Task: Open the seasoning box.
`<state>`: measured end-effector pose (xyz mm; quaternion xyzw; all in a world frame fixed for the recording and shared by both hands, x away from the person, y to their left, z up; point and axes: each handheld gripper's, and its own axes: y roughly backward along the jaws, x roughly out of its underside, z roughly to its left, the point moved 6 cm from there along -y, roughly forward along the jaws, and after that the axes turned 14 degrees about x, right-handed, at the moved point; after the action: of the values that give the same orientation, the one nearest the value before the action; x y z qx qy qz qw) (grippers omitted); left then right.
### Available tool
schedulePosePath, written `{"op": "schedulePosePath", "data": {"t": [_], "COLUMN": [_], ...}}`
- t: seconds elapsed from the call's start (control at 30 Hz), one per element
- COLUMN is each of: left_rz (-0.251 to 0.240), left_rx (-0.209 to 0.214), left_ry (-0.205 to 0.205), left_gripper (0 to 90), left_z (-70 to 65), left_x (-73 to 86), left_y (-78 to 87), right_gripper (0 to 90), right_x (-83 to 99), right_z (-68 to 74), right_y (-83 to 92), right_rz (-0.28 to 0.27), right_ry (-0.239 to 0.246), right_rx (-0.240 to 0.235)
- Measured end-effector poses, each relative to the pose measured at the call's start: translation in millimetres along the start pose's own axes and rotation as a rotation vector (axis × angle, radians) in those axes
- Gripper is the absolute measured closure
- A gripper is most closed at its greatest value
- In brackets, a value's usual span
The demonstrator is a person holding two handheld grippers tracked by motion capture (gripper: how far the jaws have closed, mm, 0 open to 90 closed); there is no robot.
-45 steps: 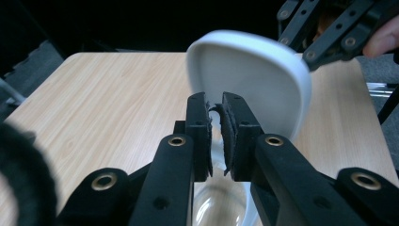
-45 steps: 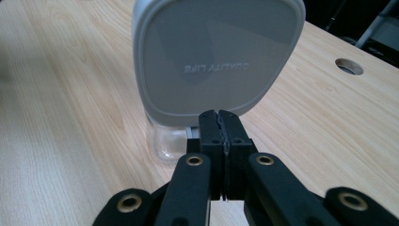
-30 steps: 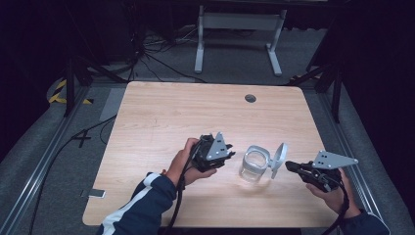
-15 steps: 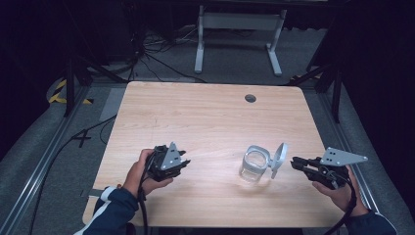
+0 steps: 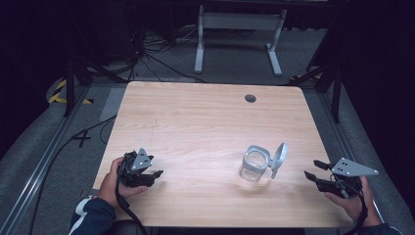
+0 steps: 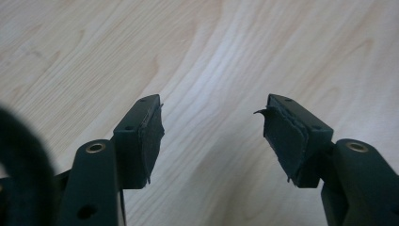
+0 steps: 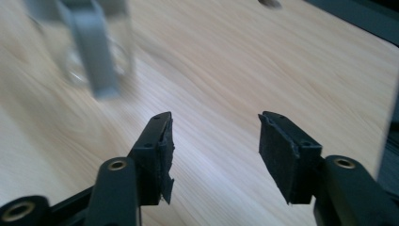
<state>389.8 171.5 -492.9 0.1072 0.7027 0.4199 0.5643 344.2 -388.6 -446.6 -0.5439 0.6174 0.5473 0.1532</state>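
A clear glass jar (image 5: 254,166) stands upright on the wooden table (image 5: 205,122), right of centre near the front, with its grey hinged lid (image 5: 278,156) swung open to the right. The jar (image 7: 89,42) appears blurred at the top left of the right gripper view. My left gripper (image 5: 155,173) rests low at the table's front left, open, with bare wood between its pads (image 6: 153,136). My right gripper (image 5: 314,169) is held at the front right, open and empty, a short way right of the jar.
A round cable hole (image 5: 250,98) sits near the table's far edge. Behind the table stand a white metal frame (image 5: 237,29) and loose cables on the dark floor. The table's right edge runs close to my right hand.
My left gripper has pulled away from the jar, leftward and toward the front left corner. My right gripper has drawn back a little to the right. The jar stays put with its lid open.
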Motion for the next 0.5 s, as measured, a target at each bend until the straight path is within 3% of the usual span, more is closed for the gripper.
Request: {"op": "schedulePosePath", "data": {"t": [0.03, 0.17, 0.23, 0.33, 0.43, 0.5], "left_rz": [-0.002, -0.011, -0.029, -0.059, -0.052, -0.046], "left_rx": [-0.002, 0.021, 0.028, 0.056, 0.052, 0.045], "left_ry": [0.015, 0.062, 0.123, 0.175, 0.192, 0.199], "left_gripper": [37.0, 33.3, 32.1, 28.6, 21.2, 18.0], "left_z": [2.6, 7.2, 7.6, 8.0, 9.5, 8.5], "left_x": [4.3, 17.2, 23.3, 27.6, 29.3, 29.6], "left_y": [-1.5, -7.2, -11.7, -11.7, -11.8, -12.7], "right_gripper": [43.3, 40.3, 38.0, 33.5, 31.9, 30.3], "right_x": [8.1, 34.0, 48.3, 57.8, 66.8, 69.9], "right_z": [-3.4, -15.1, -20.5, -24.5, -24.8, -24.0], "right_y": [-3.0, -10.6, -12.4, -14.2, -18.0, -20.8], "right_rz": [0.02, 0.065, 0.096, 0.121, 0.143, 0.156], "right_ry": [-0.011, -0.09, -0.148, -0.218, -0.267, -0.261], "right_rx": [0.03, 0.041, 0.035, 0.027, 0.001, -0.005]}}
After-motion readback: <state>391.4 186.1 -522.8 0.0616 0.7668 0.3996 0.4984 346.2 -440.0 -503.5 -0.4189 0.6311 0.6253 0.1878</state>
